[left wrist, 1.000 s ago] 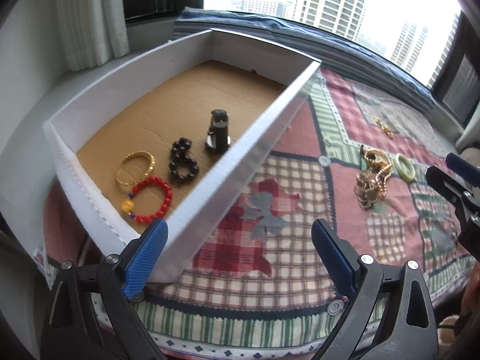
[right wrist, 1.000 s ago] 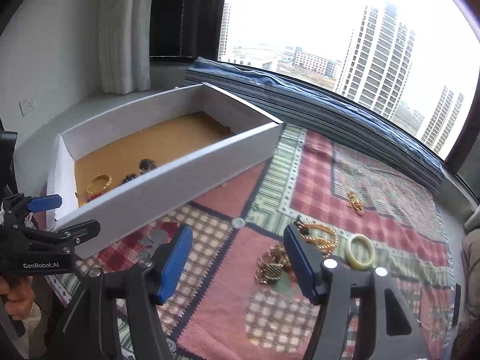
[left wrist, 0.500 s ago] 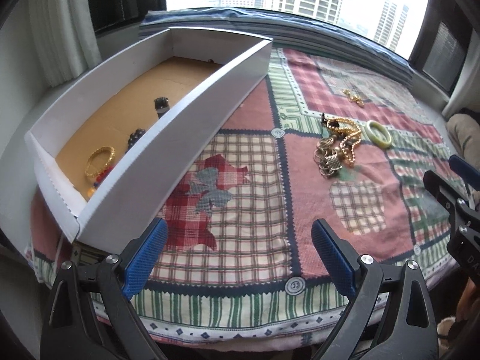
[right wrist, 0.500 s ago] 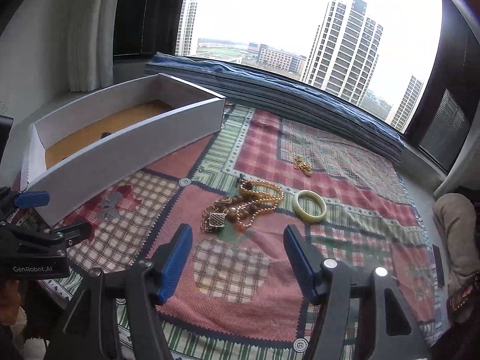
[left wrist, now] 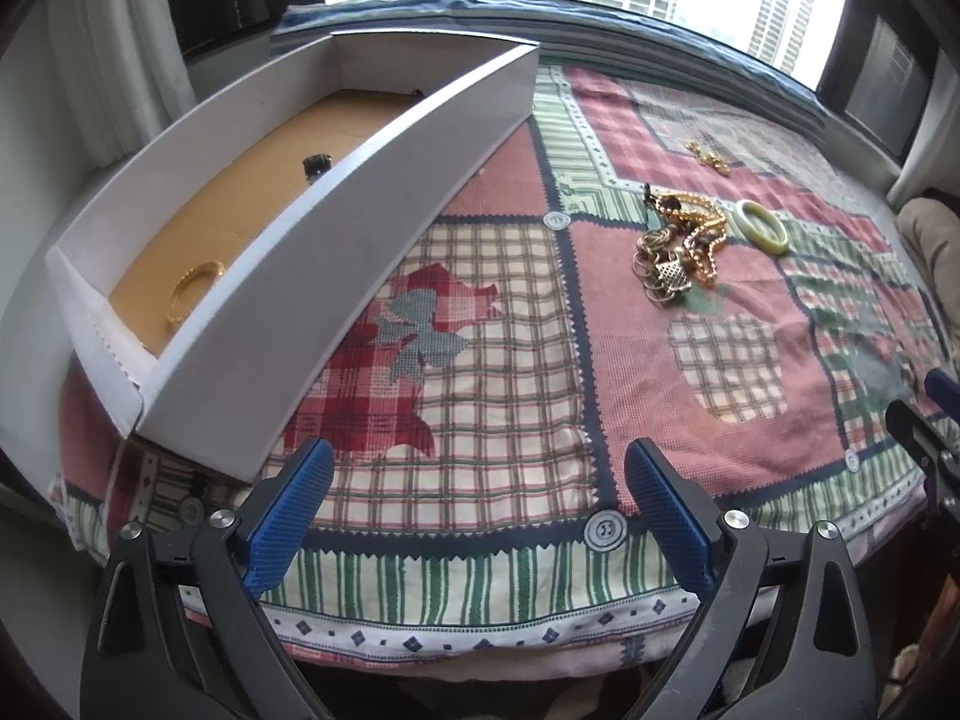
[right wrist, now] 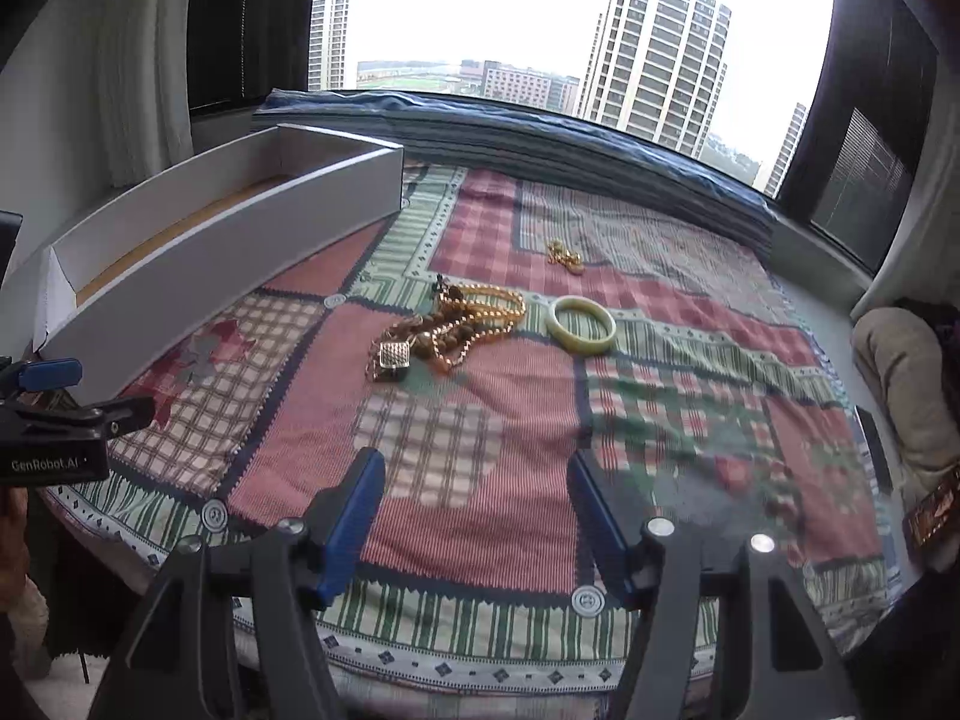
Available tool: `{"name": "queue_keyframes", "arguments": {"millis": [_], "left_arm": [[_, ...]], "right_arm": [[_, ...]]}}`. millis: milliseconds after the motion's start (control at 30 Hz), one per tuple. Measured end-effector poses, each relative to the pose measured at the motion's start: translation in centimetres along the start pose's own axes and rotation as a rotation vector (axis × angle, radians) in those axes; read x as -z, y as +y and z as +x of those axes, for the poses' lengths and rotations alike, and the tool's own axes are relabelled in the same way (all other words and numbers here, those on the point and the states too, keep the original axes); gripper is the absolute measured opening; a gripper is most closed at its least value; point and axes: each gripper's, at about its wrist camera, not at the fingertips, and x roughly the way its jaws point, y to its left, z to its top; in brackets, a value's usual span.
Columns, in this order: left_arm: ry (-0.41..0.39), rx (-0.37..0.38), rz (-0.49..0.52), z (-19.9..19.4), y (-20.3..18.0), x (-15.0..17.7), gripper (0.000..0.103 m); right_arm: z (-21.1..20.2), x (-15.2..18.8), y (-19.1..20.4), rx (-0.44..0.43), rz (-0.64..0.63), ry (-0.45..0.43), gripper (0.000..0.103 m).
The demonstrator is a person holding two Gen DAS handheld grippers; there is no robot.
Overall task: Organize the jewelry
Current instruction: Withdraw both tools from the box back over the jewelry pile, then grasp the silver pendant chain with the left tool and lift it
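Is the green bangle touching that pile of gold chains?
Apart. The right wrist view shows a strip of cloth between the green bangle and the gold chains.

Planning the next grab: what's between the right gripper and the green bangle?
Only bare patchwork cloth lies between the right gripper and the green bangle, in the right wrist view.

1. A long white box (left wrist: 336, 252) with a brown cardboard floor sits at the left edge of the patchwork cloth, open on top.
2. Inside it, a gold bangle (left wrist: 193, 288) lies flat near the close end; farther along is a small dark piece (left wrist: 316, 167), perhaps a ring stand, half hidden by the wall.
3. A tangled heap of gold chains and beads (right wrist: 447, 327) lies mid-cloth, well apart from the box.
4. A pale green bangle (right wrist: 581, 324) lies flat just beside the heap.
5. A small gold trinket (right wrist: 564, 257) rests alone beyond them.
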Motion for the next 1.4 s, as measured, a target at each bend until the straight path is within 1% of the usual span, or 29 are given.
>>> {"name": "queue_keyframes", "arguments": {"millis": [100, 233, 367, 467, 533, 567, 667, 733, 800, 833, 867, 967, 1000, 1033, 1067, 1133, 1233, 1400], "left_arm": [[0.004, 0.013, 0.027, 0.2, -0.7, 0.1, 0.098], [0.004, 0.035, 0.056, 0.3, -1.7, -0.2, 0.098], [0.015, 0.066, 0.100, 1.0, -3.2, -1.2, 0.098], [0.042, 0.139, 0.140, 2.0, -4.7, -2.8, 0.098], [0.064, 0.192, 0.156, 3.2, -5.8, -4.5, 0.098], [0.067, 0.206, 0.161, 3.9, -6.4, -5.4, 0.098], [0.061, 0.218, 0.176, 6.6, -8.3, -8.0, 0.098], [0.053, 0.211, 0.209, 8.8, -9.9, -9.1, 0.097], [0.056, 0.191, 0.256, 11.0, -11.4, -9.9, 0.091], [0.064, 0.184, 0.275, 12.2, -12.1, -10.1, 0.086], [0.073, 0.183, 0.289, 13.2, -12.6, -10.3, 0.081], [0.091, 0.158, 0.308, 15.4, -13.0, -10.4, 0.073], [0.061, 0.161, 0.307, 15.2, -12.9, -10.3, 0.068], [0.056, 0.169, 0.306, 15.0, -12.8, -10.3, 0.053], [0.057, 0.176, 0.307, 14.8, -12.7, -10.2, 0.034], [0.079, 0.191, 0.288, 14.6, -12.0, -10.3, 0.034], [0.107, 0.227, 0.218, 13.8, -10.5, -9.7, 0.034], [0.119, 0.255, 0.134, 11.3, -7.7, -7.6, 0.034]], "right_arm": [[-0.1, 1.0, -0.6, -0.002, 0.024, 0.027, 0.064], [-0.2, 1.6, -1.3, -0.003, 0.039, 0.047, 0.064], [0.1, 1.9, -2.0, -0.034, 0.064, 0.059, 0.064], [0.9, 2.1, -2.6, -0.055, 0.080, 0.064, 0.064], [1.7, 2.1, -3.2, -0.071, 0.091, 0.075, 0.064], [2.0, 2.0, -3.5, -0.075, 0.095, 0.080, 0.064], [2.9, 1.8, -4.7, -0.082, 0.119, 0.079, 0.064], [3.3, 1.8, -5.5, -0.081, 0.139, 0.074, 0.064], [3.8, 1.9, -6.3, -0.079, 0.158, 0.082, 0.065], [4.1, 2.0, -6.6, -0.082, 0.165, 0.088, 0.065], [4.4, 2.1, -6.9, -0.085, 0.171, 0.094, 0.065], [5.1, 2.4, -7.6, -0.083, 0.186, 0.109, 0.065], [5.4, 2.5, -7.8, -0.085, 0.190, 0.115, 0.065], [5.6, 2.6, -8.0, -0.086, 0.194, 0.120, 0.065], [5.8, 2.6, -8.1, -0.086, 0.198, 0.124, 0.065], [6.2, 2.7, -8.4, -0.087, 0.206, 0.130, 0.065], [6.7, 2.6, -8.5, -0.097, 0.217, 0.136, 0.065], [6.5, 2.4, -8.0, -0.112, 0.211, 0.130, 0.065]]}}
